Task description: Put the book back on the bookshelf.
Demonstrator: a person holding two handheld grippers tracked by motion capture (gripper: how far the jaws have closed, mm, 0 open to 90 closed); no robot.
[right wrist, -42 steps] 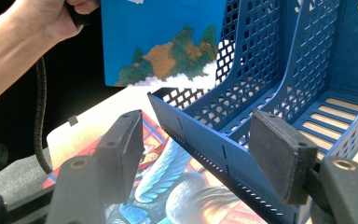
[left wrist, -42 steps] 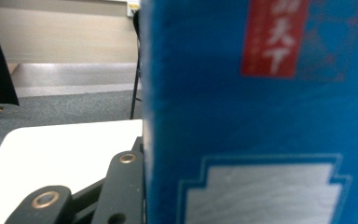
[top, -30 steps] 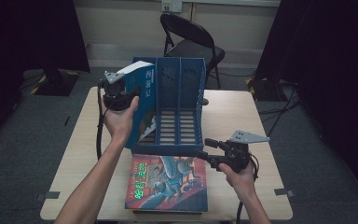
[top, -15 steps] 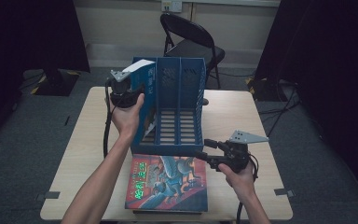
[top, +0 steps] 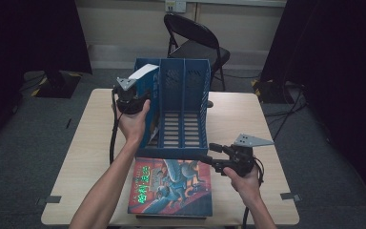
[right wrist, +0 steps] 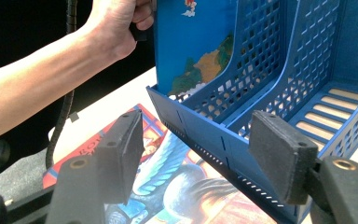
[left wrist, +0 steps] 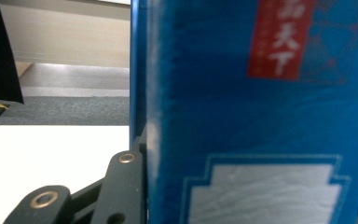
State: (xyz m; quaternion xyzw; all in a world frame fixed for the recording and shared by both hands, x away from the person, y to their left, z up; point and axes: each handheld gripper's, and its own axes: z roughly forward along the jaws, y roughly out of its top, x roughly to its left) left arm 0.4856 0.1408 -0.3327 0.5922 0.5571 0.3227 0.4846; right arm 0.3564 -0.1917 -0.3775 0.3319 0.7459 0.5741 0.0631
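Two bare forearms come in from the bottom of the high view. The left hand (top: 132, 119) is raised, wrist bent back, and carries the left gripper (top: 129, 98) against the left wall of a blue plastic file rack (top: 183, 114). Its jaws are clamped on a blue book (top: 143, 78) that stands upright in the rack's leftmost compartment, its pale page edge sticking out above the rack's top. In the left gripper view the book's glossy cover (left wrist: 261, 116), with a red label and a grey panel, lies flat against the inner face of one black jaw; the other jaw is hidden behind it.

The right hand (top: 243, 179) rests low near the table, holding the right gripper (top: 205, 155) level and pointed at the rack's low front lip. In the right gripper view its jaws stand apart with nothing pressed between them; the rough black pads (right wrist: 279, 156) frame the rack's front corner, and whether they touch it cannot be told. The rack's walls are perforated lattice, and its floor is slatted. Just below those jaws, a large illustrated book (top: 171, 186) lies flat on the pale wooden table (top: 90, 157), with a shiny cover.
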